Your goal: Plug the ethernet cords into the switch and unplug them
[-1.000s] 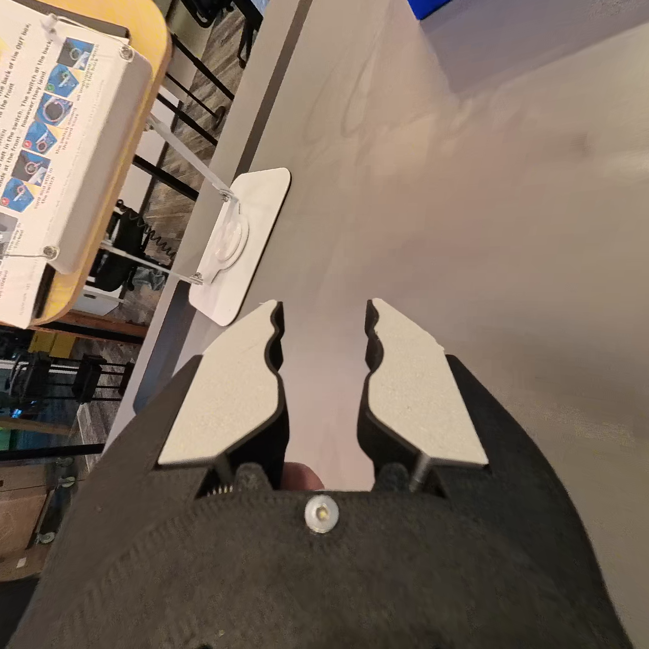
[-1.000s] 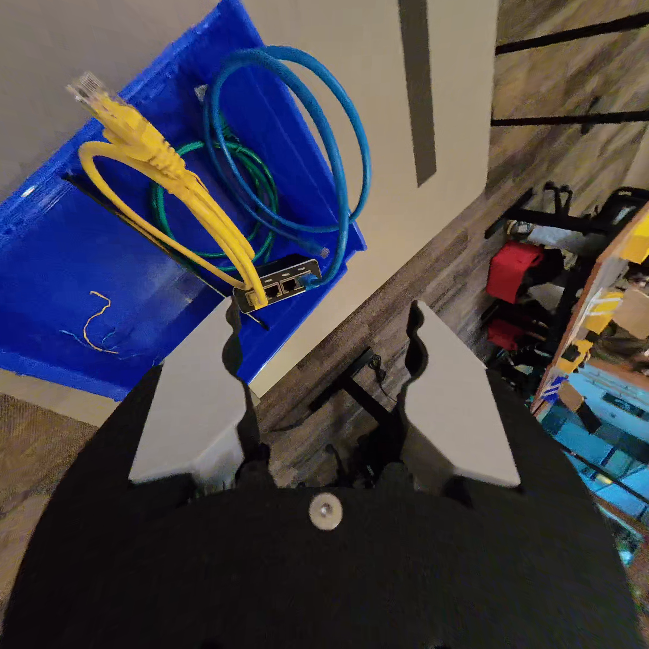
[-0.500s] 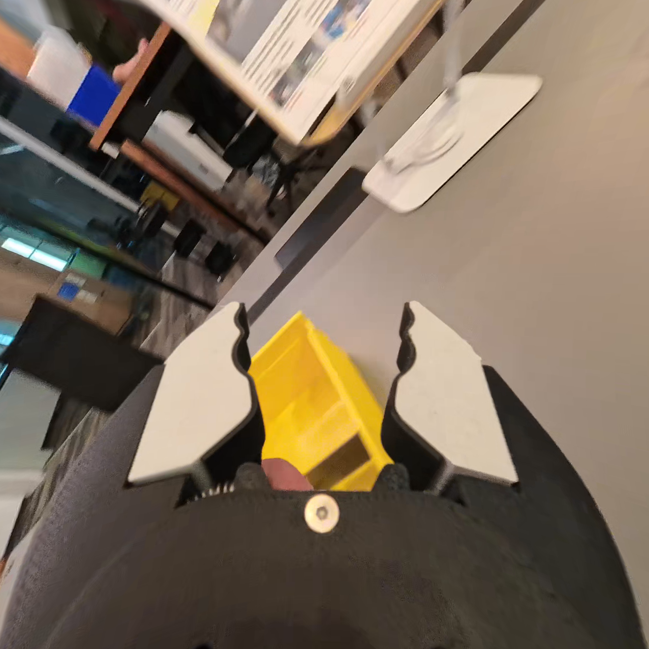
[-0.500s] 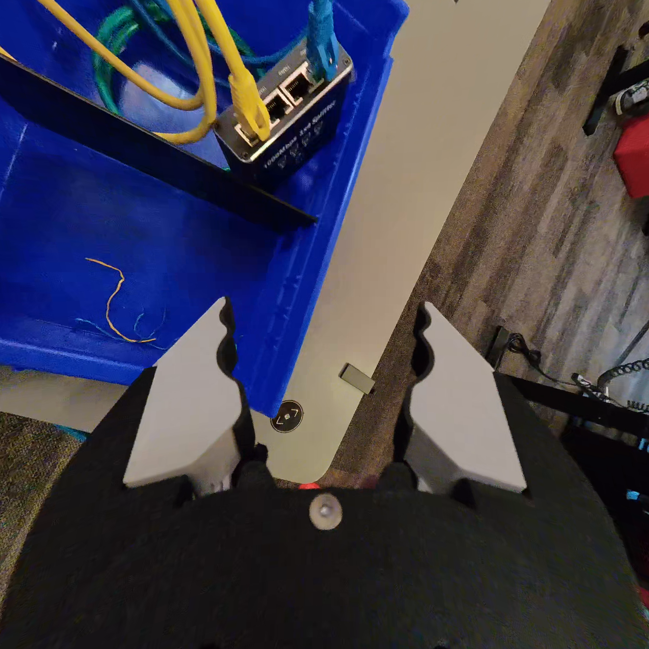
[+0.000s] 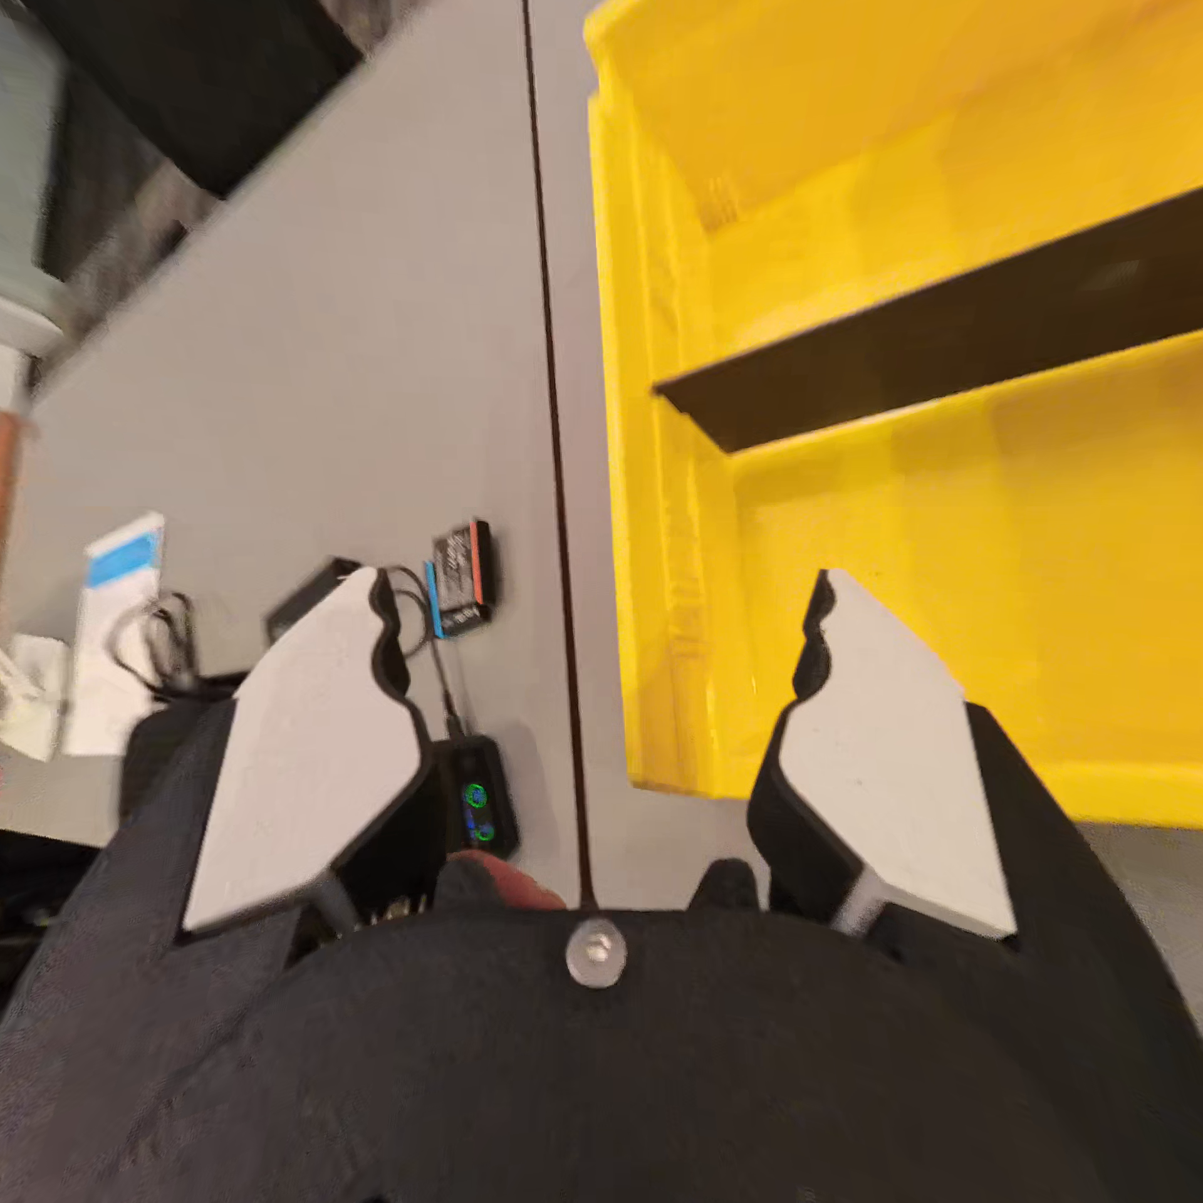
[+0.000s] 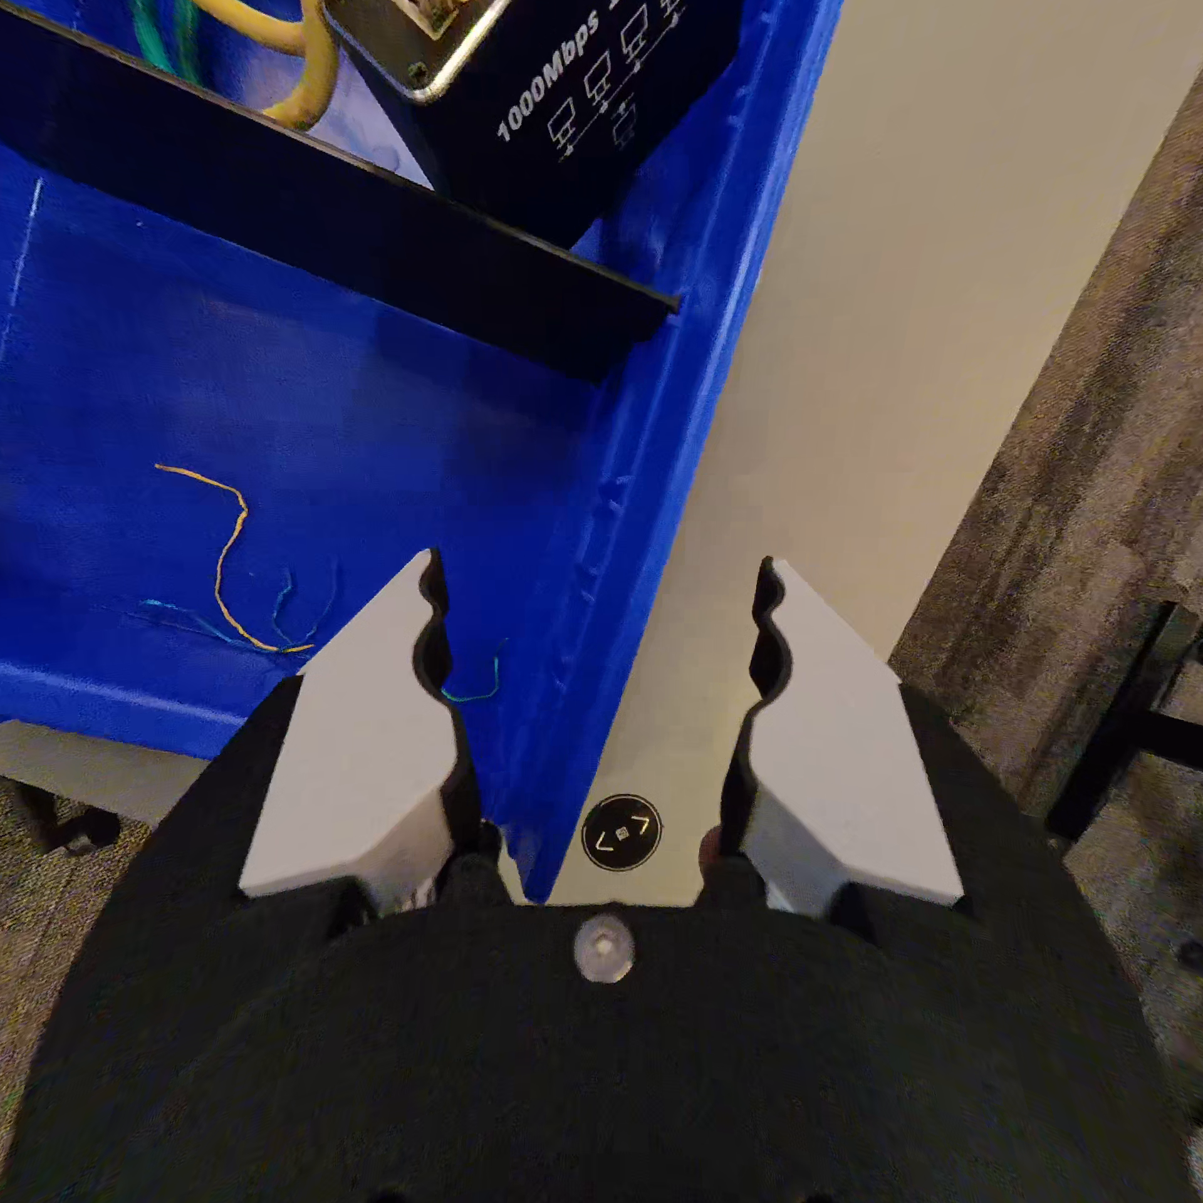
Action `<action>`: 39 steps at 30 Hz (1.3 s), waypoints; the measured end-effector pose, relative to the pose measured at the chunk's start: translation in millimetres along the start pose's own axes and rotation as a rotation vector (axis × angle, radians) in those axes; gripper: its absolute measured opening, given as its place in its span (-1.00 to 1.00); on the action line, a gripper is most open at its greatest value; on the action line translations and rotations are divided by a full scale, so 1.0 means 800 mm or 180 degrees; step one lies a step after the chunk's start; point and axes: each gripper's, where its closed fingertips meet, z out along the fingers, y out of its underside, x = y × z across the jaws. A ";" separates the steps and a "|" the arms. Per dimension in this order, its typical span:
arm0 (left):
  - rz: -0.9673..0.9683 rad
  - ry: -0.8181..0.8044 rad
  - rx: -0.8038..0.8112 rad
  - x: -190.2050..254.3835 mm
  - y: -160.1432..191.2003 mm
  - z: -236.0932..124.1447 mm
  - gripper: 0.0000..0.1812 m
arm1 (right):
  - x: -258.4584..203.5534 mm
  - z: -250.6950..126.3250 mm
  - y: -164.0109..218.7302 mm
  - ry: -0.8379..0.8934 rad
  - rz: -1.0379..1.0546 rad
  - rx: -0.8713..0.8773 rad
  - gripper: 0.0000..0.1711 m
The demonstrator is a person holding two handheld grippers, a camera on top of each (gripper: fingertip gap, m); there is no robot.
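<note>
In the right wrist view the right gripper (image 6: 599, 573) hangs with its jaws spread wide and nothing between them, low in the frame over the near corner of a blue bin (image 6: 625, 521). The black switch (image 6: 521, 97) sits at the top centre of that frame, inside the bin's far compartment behind a black divider (image 6: 338, 215). A yellow cord (image 6: 312, 84) curls just to its left, with a bit of green cord (image 6: 156, 32) at the upper left edge (where either one ends is cut off by the frame). Thin loose wire strands (image 6: 228, 560) lie on the bin floor at centre left. The bin stands on a pale table (image 6: 879, 325), and a round black sticker (image 6: 622, 832) shows on the table between the fingers. In the left wrist view the left gripper (image 5: 599, 579) is likewise spread apart and empty, above a grey table (image 5: 325, 325). A yellow bin (image 5: 911, 586) with a black divider (image 5: 911, 338) fills the right of the frame. A small black device with green lights (image 5: 478, 807) and a small dark pack (image 5: 463, 579) lie at lower centre left.
</note>
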 end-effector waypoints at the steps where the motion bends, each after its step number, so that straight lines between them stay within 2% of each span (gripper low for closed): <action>1: -0.0148 0.0099 -0.0075 0.000 0.012 0.010 0.28 | -0.003 0.003 0.000 -0.0051 0.0006 0.0005 0.05; 5: -0.0560 0.0537 -0.0132 0.014 0.039 0.042 0.14 | -0.014 0.011 0.004 -0.0208 -0.0008 -0.0049 -0.06; 6: -0.0558 0.0624 -0.0134 0.020 0.043 0.046 -0.02 | -0.015 0.012 0.005 -0.0202 -0.0030 -0.0047 -0.16; 9: -0.0554 0.0863 -0.0078 0.040 0.045 0.056 -0.40 | -0.023 0.007 -0.001 -0.0326 0.0008 0.0111 -0.20; 12: -0.0677 0.0904 0.0022 0.044 0.039 0.060 -0.77 | -0.019 0.009 0.002 -0.0236 -0.0012 0.0028 -0.29; 13: -0.0672 0.0968 0.0054 0.047 0.036 0.060 -0.80 | -0.020 0.009 0.001 -0.0233 -0.0005 0.0029 -0.32; 16: -0.0723 0.1211 0.0155 0.062 0.027 0.056 -0.95 | -0.022 0.009 -0.003 -0.0225 -0.0014 0.0091 -0.63; 17: -0.0782 0.1196 0.0172 0.063 0.024 0.057 -0.95 | -0.024 0.010 -0.005 -0.0220 -0.0032 0.0111 -0.71; 27: -0.0890 0.1453 0.0395 0.092 0.004 0.046 -0.96 | -0.058 0.017 -0.031 -0.0249 0.0006 0.0262 -0.79; 39: -0.0948 0.1622 0.0842 0.115 -0.039 0.010 -0.94 | -0.166 0.024 -0.083 -0.0406 -0.0177 0.0406 -0.54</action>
